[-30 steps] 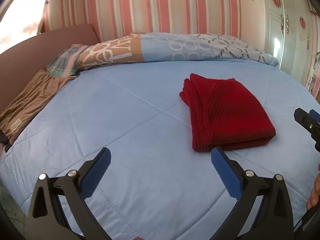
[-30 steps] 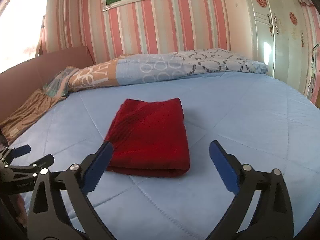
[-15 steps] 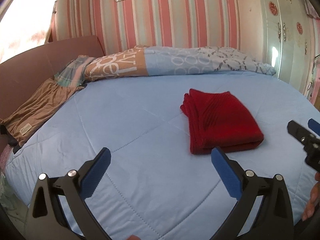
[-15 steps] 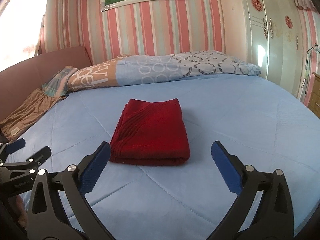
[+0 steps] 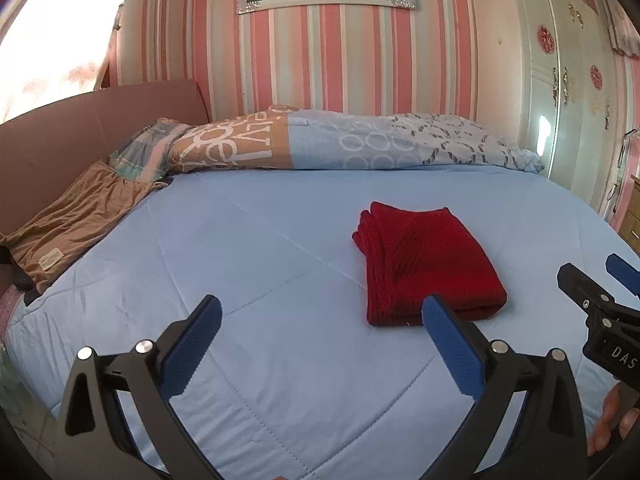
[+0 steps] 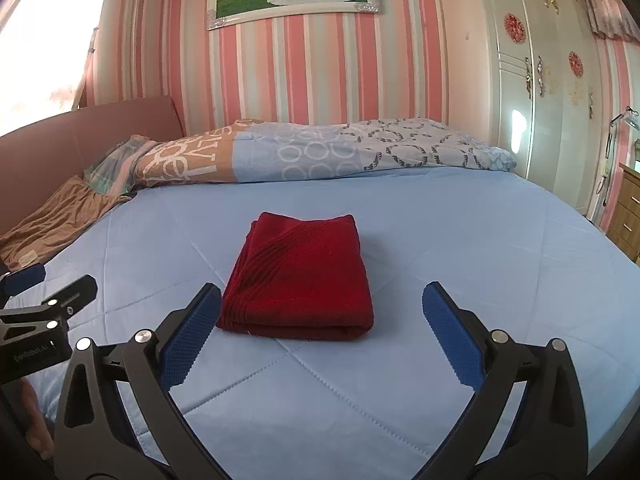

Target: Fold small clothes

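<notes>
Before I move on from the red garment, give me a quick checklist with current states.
1. Red folded garment lies as a compact rectangle on the blue quilt: ok.
2. Left gripper open, holding nothing: ok.
3. Right gripper open, holding nothing: ok.
4. Both grippers clear of the garment, no contact: ok.
5. Fold edges aligned: layers fan out slightly at the far left corner: not ok.
6. Next item to fold: brown cloth by the headboard, whether it is meant: cannot tell.
</notes>
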